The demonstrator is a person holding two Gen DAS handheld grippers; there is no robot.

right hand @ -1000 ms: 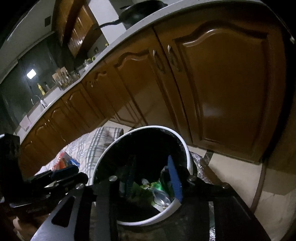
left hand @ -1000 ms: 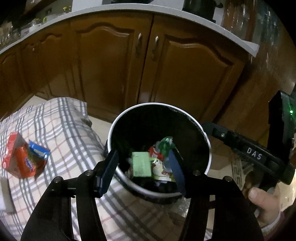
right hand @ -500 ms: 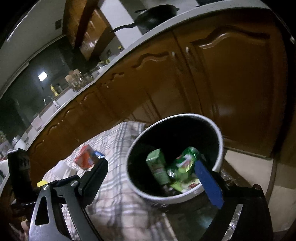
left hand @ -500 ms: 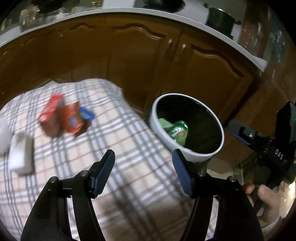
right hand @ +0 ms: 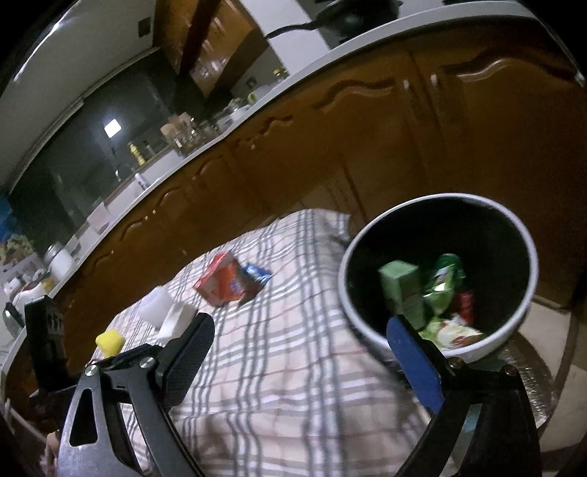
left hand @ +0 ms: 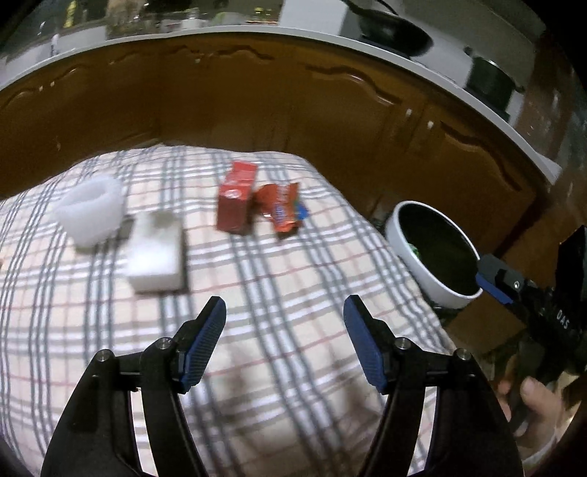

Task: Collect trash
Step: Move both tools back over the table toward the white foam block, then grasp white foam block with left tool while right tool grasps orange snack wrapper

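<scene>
Left tool (left hand: 285, 321) agape over plaid cloth (left hand: 256, 293)

White-rimmed trash bin (right hand: 436, 279), black inside, holds a green carton (right hand: 398, 284), a green can (right hand: 445, 279) and wrappers. Left of the bin on the plaid cloth: red carton (left hand: 234, 198) touching an orange wrapper (left hand: 280, 211); farther left, white box (left hand: 156, 253), white cup (left hand: 90, 211).

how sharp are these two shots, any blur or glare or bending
Left wrist view: motion blur smears the red carton, white box and plaid cloth, while the left gripper stays crisp; the countertop bows from fisheye. Right wrist view: dim, glare on the cabinet doors, bin contents soft.
</scene>
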